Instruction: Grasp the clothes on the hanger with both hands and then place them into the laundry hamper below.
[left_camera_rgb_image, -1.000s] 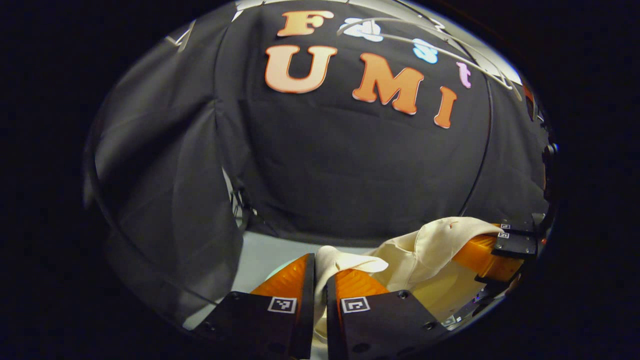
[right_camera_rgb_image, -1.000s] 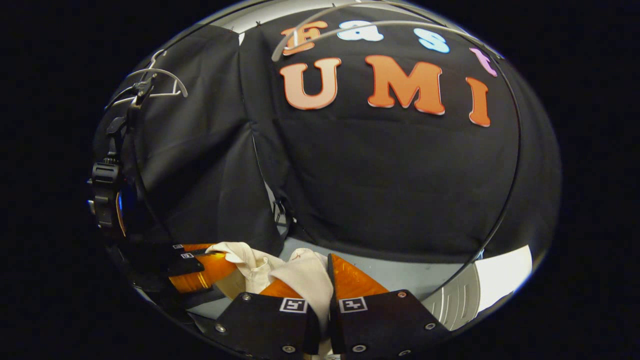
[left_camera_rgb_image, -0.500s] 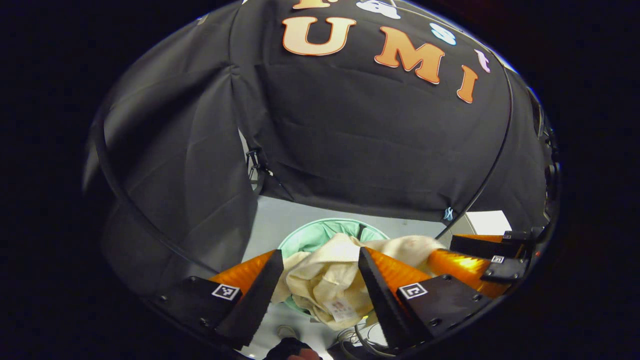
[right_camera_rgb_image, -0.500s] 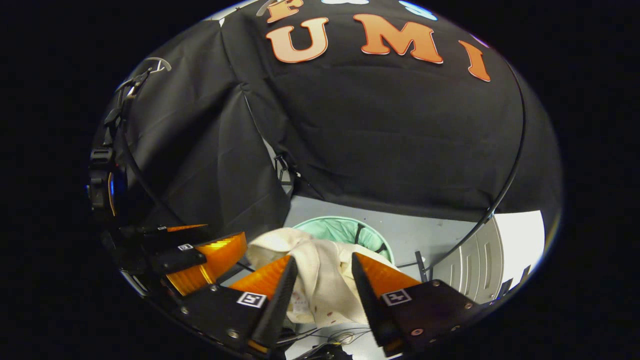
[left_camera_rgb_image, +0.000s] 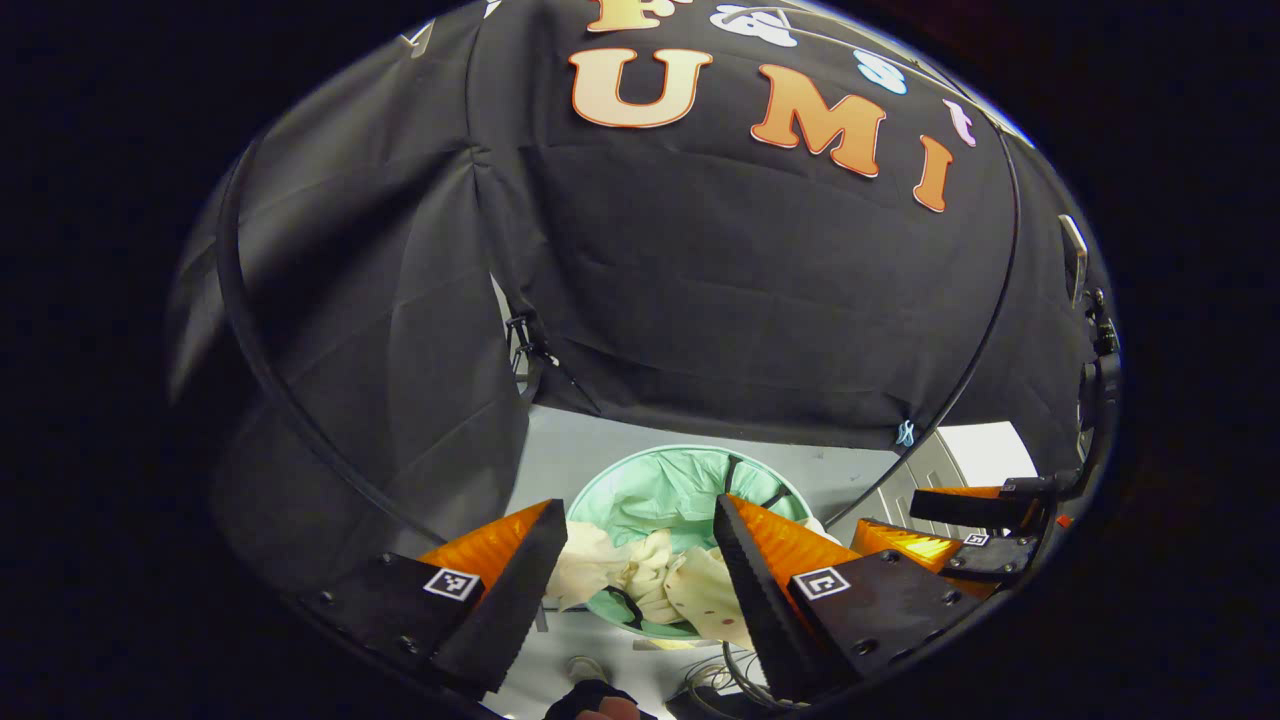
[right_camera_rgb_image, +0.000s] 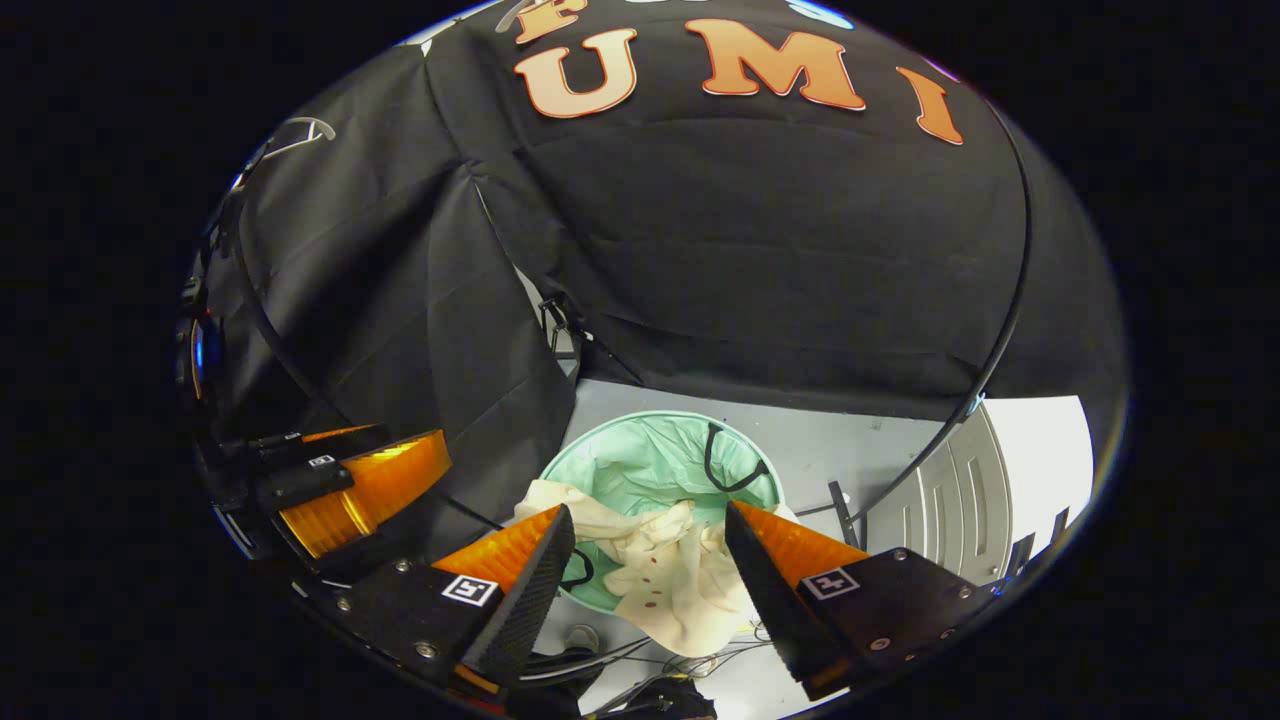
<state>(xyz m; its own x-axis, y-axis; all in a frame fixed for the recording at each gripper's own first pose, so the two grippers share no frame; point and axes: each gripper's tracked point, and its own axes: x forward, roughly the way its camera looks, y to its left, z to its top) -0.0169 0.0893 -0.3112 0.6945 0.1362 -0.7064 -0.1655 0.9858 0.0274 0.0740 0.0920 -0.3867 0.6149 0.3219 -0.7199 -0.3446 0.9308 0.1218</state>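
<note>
Fingers on both grippers stand wide apart with nothing between them. A second ago each pair was pinched on the cream cloth; half a second ago they had opened with the cloth bunched just under them. Now the clothes (right_camera_rgb_image: 660, 570) lie below, in the green hamper (right_camera_rgb_image: 650, 450) on the grey floor (right_camera_rgb_image: 860, 460). From the right gripper (right_camera_rgb_image: 645, 560), the cloth sits at the hamper's near side, part of it draped over the near rim and hanging outside. From the left gripper (left_camera_rgb_image: 630, 550), the clothes (left_camera_rgb_image: 650, 580) lie against the same near edge of the hamper (left_camera_rgb_image: 680, 475), and the right gripper (left_camera_rgb_image: 965, 520) hovers off to the side. The drop looks done, though the overhanging part may want a nudge inward.
</note>
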